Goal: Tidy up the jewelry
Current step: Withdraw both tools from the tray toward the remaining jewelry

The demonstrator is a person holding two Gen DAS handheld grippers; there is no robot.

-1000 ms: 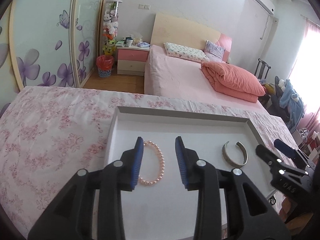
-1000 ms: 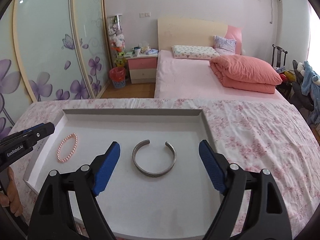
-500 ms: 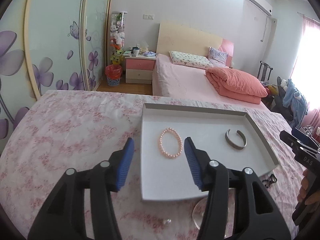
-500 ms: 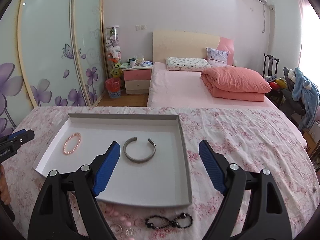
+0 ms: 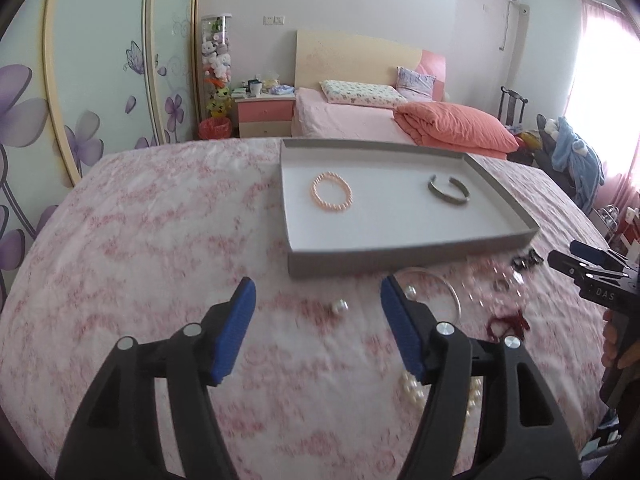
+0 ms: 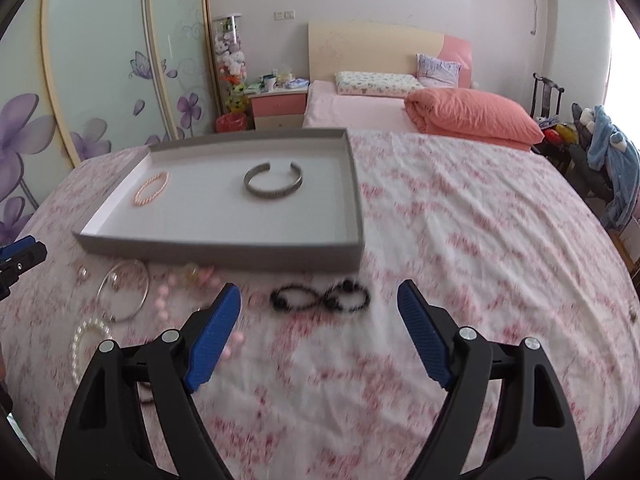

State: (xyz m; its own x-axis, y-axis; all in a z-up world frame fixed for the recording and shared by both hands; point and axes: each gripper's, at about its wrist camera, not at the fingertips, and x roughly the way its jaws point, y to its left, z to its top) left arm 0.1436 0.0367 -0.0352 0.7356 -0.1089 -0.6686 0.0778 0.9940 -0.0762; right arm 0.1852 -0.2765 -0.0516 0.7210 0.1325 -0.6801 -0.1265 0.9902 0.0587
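Both my hands have pulled back off the tray toward the bed's near edge. My left gripper, jaws opening and empty, hangs over a loose pearl. The pink bead bracelet and stiff silver cuff lie in the tray. My right gripper, jaws wide and empty, frames the black bead bracelet: light, floppy, best pinched across one loop.
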